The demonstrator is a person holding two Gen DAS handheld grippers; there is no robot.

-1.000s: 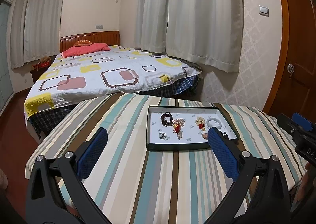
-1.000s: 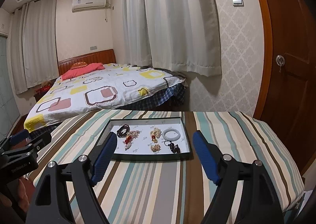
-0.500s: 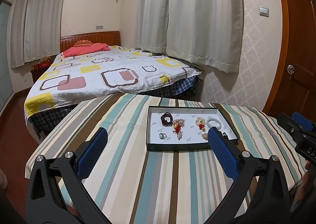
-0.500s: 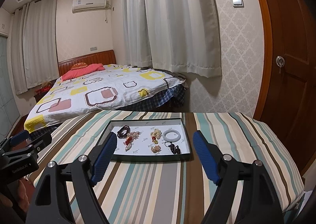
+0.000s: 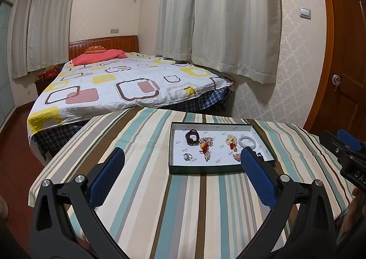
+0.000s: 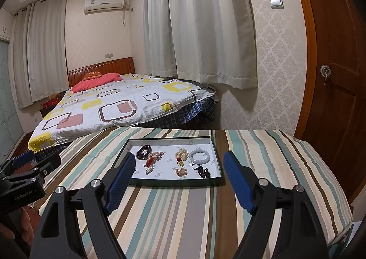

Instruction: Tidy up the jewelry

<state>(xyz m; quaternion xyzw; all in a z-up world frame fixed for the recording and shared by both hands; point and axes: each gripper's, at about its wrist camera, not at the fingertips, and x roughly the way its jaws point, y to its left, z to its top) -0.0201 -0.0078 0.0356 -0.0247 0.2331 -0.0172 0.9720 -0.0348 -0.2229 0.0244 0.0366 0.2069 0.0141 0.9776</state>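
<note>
A shallow dark-rimmed tray [image 5: 205,170] [image 6: 173,182] with a white floor lies on the striped table. Inside it lie a dark beaded bracelet [image 5: 191,136] [image 6: 144,151], a white bangle [image 5: 246,141] [image 6: 200,156], several pale and red beaded pieces [image 5: 205,144] [image 6: 153,160], a small ring [image 5: 187,156] and a dark pendant [image 6: 203,171]. My left gripper [image 5: 181,156] stands open just short of the tray's near edge, nothing between its fingers. My right gripper [image 6: 178,160] is open too, its blue pads flanking the tray's near end without touching anything.
The table wears a striped cloth [image 5: 194,201] and drops off at the left and right. A bed [image 5: 119,85] stands beyond it, curtains [image 6: 194,30] and a wooden door [image 6: 338,76] to the right. Each gripper shows at the edge of the other's view.
</note>
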